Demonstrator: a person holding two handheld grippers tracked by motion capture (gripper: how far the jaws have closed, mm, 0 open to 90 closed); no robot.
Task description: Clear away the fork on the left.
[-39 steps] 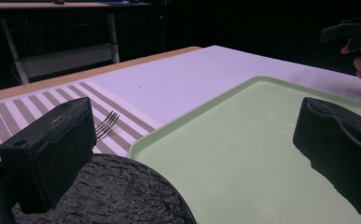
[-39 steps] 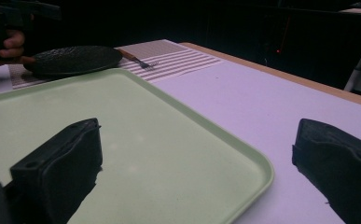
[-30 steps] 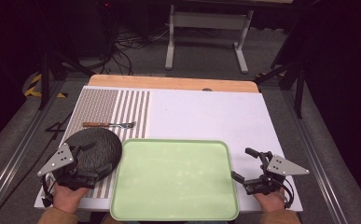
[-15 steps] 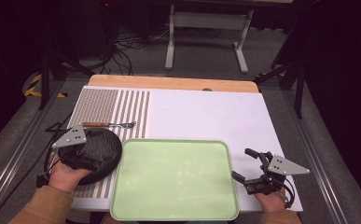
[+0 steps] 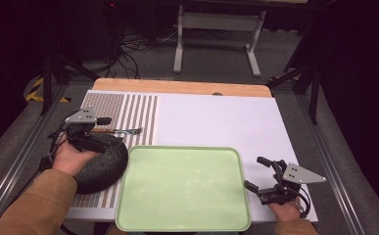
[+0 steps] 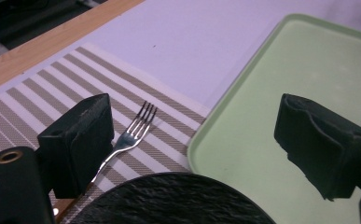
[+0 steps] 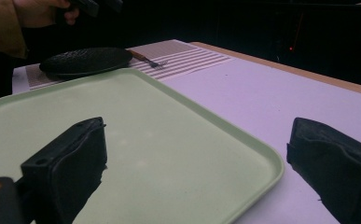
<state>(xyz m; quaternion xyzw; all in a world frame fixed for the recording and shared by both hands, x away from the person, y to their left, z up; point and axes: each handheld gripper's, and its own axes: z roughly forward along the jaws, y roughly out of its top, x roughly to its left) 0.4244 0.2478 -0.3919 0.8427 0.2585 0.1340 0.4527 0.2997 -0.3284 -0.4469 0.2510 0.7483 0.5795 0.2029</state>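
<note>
Left tool (image 5: 107, 131) above the fork, jaws wide and empty, just closing a little.
The wooden-handled steel fork (image 6: 130, 135) lay at its twelve o'clock, tines pointing three o'clock across the table in the high view; right tool (image 5: 259, 172) gaped empty, far off.

- Striped mat (image 6: 38, 93): below and ahead of the left jaws.
- White sheet (image 5: 216, 122): ahead of both jaw pairs, passing under the right jaws.
- Wooden table edge (image 5: 177, 87): beyond the sheet.
- Grey stand (image 5: 216, 22), cables (image 5: 138, 41): on the floor, far ahead.
- Yellow-black tape (image 5: 35, 90): on the floor, left of the left jaws.
</note>
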